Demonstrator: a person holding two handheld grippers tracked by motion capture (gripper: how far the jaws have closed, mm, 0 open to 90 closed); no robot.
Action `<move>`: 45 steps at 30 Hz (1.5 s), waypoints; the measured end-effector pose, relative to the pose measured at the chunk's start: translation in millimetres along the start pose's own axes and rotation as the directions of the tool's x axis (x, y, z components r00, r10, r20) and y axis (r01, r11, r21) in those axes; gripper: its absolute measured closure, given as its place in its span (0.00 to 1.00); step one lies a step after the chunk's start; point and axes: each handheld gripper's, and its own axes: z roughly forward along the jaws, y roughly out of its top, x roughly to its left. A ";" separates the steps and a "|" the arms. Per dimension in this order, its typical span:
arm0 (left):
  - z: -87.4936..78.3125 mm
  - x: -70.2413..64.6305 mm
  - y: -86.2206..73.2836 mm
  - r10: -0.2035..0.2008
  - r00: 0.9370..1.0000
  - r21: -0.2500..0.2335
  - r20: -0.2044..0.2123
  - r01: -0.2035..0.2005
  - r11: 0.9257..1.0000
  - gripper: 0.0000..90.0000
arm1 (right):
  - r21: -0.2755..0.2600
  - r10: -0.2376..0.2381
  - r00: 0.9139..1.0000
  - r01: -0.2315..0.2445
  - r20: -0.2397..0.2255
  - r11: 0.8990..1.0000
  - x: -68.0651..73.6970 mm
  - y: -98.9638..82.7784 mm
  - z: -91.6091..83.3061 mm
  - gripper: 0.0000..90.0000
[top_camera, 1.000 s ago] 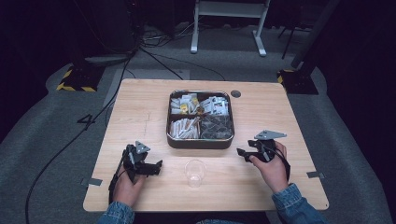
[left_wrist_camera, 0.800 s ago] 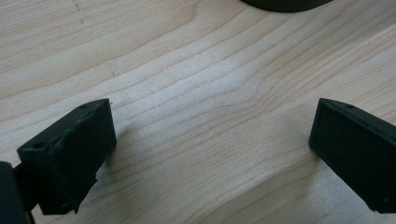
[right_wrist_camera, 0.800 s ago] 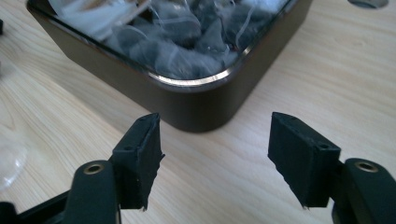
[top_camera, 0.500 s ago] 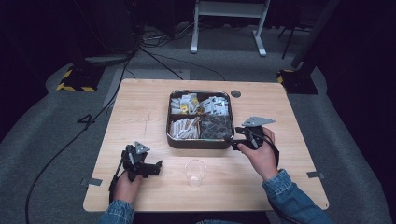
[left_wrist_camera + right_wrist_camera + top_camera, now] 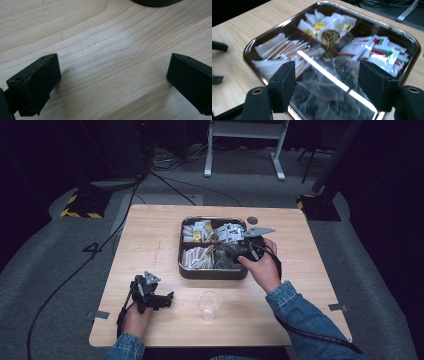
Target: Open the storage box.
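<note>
Tray (image 5: 212,272) under right tongs (image 5: 325,75) | jaws wide, just opening, empty | left tongs (image 5: 113,75) wide, empty, on table (image 5: 105,37)

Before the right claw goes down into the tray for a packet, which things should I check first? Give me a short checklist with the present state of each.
1. Right claw open, its jaws just widened, nothing between them: ok.
2. Right claw over the tray, at the near right compartment of clear packets: ok.
3. Which single packet sits between the jaws: cannot tell, that pile is blurred.
4. Plastic cup upright on the table, apart from the tray: ok.
5. Left claw open, low over bare wood, out of the way: ok.
</note>
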 end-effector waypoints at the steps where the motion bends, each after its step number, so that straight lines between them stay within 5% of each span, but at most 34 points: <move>1: 0.1 -0.1 0.1 -0.001 1.000 0.000 -0.001 0.001 1.000 0.00 | -0.001 0.011 1.000 -0.011 0.001 1.000 -1.6 4.8 6.3 0.35; 23: -0.9 -0.2 -1.1 -0.011 1.000 -0.001 -0.011 0.011 1.000 0.00 | 0.036 0.076 0.997 -0.077 0.034 0.996 -8.3 26.2 84.5 0.40; 33: -1.2 -0.1 -1.2 -0.011 1.000 0.001 -0.011 0.011 1.000 0.00 | 0.071 0.061 0.996 -0.066 0.069 0.995 -5.9 22.8 102.1 0.59; 45: -1.2 -0.1 -1.2 -0.011 1.000 0.002 -0.011 0.011 1.000 0.00 | 0.063 0.041 0.994 -0.048 0.099 0.997 0.7 21.5 104.2 0.65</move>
